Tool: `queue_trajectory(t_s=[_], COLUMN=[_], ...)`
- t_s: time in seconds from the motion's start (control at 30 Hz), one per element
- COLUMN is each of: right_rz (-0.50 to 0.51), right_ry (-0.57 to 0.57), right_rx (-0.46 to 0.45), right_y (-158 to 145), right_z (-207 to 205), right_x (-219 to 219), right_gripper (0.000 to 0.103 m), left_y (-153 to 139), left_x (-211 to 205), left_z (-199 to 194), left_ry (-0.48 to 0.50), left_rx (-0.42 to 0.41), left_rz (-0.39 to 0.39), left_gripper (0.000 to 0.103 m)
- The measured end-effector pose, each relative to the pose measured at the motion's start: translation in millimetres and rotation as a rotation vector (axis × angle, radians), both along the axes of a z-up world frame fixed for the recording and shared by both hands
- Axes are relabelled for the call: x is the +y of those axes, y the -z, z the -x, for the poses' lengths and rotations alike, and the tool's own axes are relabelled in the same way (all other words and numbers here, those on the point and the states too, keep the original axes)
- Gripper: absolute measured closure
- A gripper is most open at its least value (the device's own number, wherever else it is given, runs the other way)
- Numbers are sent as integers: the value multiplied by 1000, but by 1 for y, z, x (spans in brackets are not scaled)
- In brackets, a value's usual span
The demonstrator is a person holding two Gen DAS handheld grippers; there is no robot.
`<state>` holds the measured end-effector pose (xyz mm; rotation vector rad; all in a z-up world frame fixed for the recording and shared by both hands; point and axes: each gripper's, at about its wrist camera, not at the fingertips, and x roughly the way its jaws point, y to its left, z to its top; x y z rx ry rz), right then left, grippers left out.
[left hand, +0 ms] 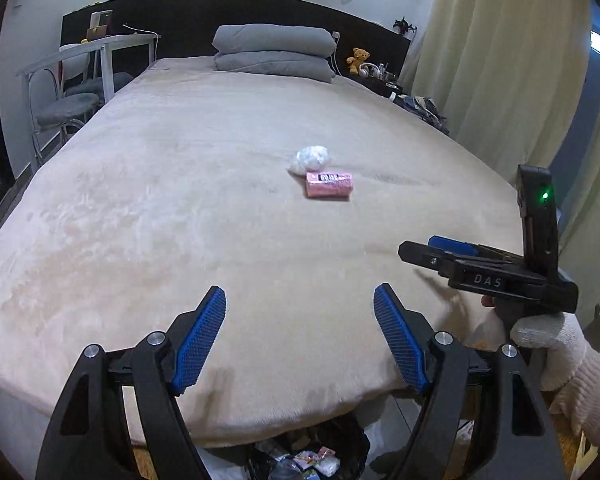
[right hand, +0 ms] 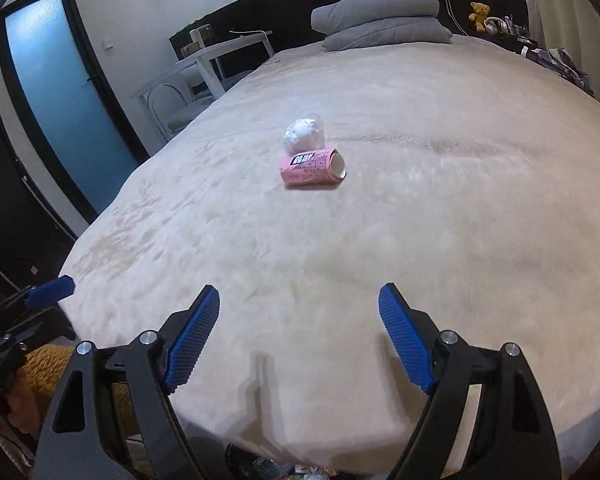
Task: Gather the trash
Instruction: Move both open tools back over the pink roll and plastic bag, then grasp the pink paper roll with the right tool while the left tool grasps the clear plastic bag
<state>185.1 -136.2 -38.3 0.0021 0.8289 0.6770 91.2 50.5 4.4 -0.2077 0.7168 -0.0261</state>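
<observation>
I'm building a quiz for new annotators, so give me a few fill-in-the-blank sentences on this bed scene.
1. The pink cup lies on its ____ on the bed.
2. The crumpled white wad sits right next to the ____.
3. The jaws of both the left gripper and the right gripper stand ____.
4. The bin below the bed's near edge already holds ____.

Missing words: side; cup; open; trash
</observation>
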Motion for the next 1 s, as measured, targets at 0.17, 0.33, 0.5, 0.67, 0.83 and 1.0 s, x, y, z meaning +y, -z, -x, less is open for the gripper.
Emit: queue_trajectory(t_s=[0.17,0.33,0.5,0.67,0.83,1.0], right_rz=[60,98,143,182,208,198], right_ry=[-10,4,31,70,81,71], right_rx=[-11,-44,-72,-59,-49,-42], right_y=[10,12,18,28,31,24], right_z=[-34,-65,-91,-114,-120,-116], right_x=[36,67,93,110,116,106], right_gripper=[22,19,18,18,36,36], left_y=[-9,-13,-9,-4,2,7], left_x=[25,45,58,66,72,74], left_z=[-28,-45,-60,-71,-80,-89], left_ry=[-33,-54,-70,-77,-86,-82], left_rx=[-11,-14,3,21,46,63], left_rz=[-4,-13,-31,-36,-37,-41], left_gripper=[28,28,28,28,28,28])
